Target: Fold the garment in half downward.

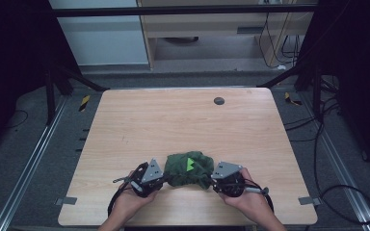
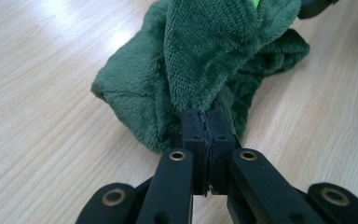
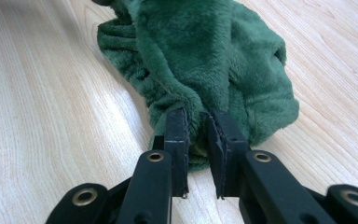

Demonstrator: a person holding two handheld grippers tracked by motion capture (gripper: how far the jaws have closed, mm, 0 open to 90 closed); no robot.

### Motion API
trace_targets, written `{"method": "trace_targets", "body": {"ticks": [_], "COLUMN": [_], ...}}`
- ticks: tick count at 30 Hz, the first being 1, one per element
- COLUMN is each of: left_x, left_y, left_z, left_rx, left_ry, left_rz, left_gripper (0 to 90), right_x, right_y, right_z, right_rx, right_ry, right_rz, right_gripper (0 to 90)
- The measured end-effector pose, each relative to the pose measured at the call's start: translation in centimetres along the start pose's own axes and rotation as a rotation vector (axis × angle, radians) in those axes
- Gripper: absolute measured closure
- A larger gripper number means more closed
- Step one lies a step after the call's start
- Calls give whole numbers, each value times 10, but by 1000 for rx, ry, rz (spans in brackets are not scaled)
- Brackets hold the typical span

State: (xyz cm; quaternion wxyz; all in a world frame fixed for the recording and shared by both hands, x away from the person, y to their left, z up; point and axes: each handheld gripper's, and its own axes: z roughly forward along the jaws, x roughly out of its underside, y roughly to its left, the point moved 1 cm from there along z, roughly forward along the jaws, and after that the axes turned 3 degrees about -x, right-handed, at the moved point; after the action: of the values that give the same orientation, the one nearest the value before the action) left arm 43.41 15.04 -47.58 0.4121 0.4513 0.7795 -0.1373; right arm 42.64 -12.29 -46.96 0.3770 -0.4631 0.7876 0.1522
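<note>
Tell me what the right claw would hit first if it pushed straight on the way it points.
The green cloth: the right claw already has a fold of it between its jaws, with the bunched heap directly ahead. Past that heap the left claw faces it, though depth there is hard to judge.

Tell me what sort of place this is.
Probably a lab recording station: a bare wooden table inside a black metal frame, loose cables on a grey floor, and two hand-held grippers working a green cloth.
</note>
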Motion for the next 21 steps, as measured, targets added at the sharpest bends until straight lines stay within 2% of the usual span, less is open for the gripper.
{"method": "trace_targets", "body": {"ticks": [15, 20, 21], "left_x": [16, 19, 19], "left_y": [-8, -11, -12], "left_z": [-5, -8, -9], "left_rx": [9, 17, 14], "left_ry": [7, 12, 12], "left_rz": [-10, -15, -11], "left_gripper": [877, 850, 822], "right_x": [7, 8, 8], "right_y": [7, 7, 7], "right_z": [-4, -7, -8], "right_rx": [2, 5, 5], "right_ry": [10, 5, 4], "right_rz": [-1, 2, 4], "right_gripper": [739, 728, 721]}}
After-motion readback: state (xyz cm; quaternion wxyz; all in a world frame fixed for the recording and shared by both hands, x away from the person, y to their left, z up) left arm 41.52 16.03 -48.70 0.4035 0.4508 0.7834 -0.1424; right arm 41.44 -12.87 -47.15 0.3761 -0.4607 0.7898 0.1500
